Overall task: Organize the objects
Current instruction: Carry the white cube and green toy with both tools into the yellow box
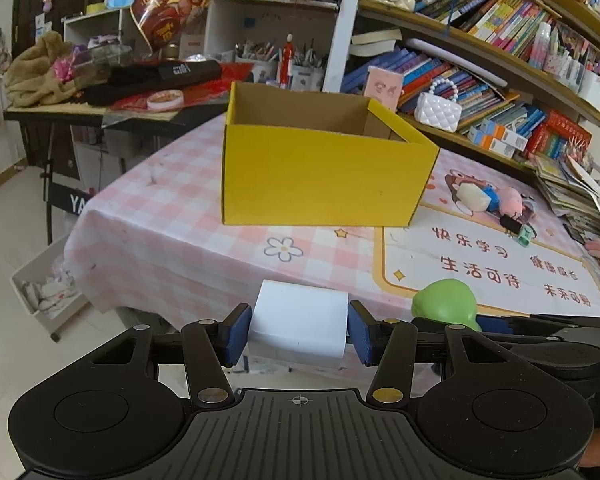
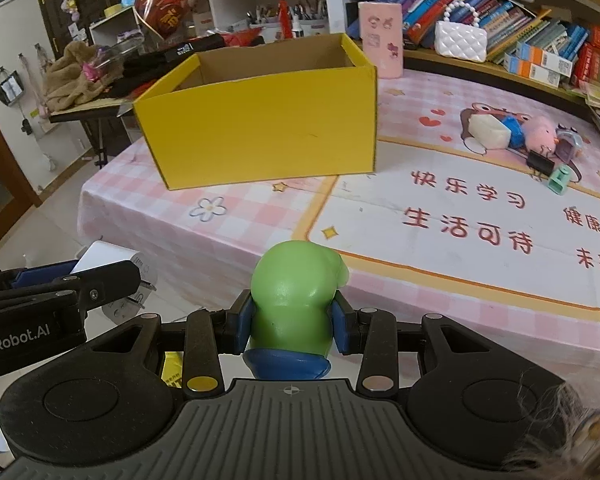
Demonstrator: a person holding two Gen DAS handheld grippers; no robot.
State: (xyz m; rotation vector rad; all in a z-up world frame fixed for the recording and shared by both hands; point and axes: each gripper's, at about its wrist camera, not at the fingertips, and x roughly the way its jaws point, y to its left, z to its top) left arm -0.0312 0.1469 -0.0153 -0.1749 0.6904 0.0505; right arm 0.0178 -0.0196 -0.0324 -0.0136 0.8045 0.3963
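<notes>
Beyond the yellow box (image 1: 324,176), left jaws grip a white block (image 1: 298,326) (perhaps paper), right jaws a green toy (image 2: 294,300).

Crowded bookshelf (image 1: 500,40) (white quilted purses (image 2: 461,41) perched among books) behind table.

Box (image 1: 320,176) sitting on the table (image 1: 172,216), open side up. Small toys (image 2: 512,132) lying right of it on the table. Bookshelf (image 1: 500,40) standing behind. Left gripper (image 1: 299,332) and right gripper (image 2: 293,324) hovering side by side before the table edge.
</notes>
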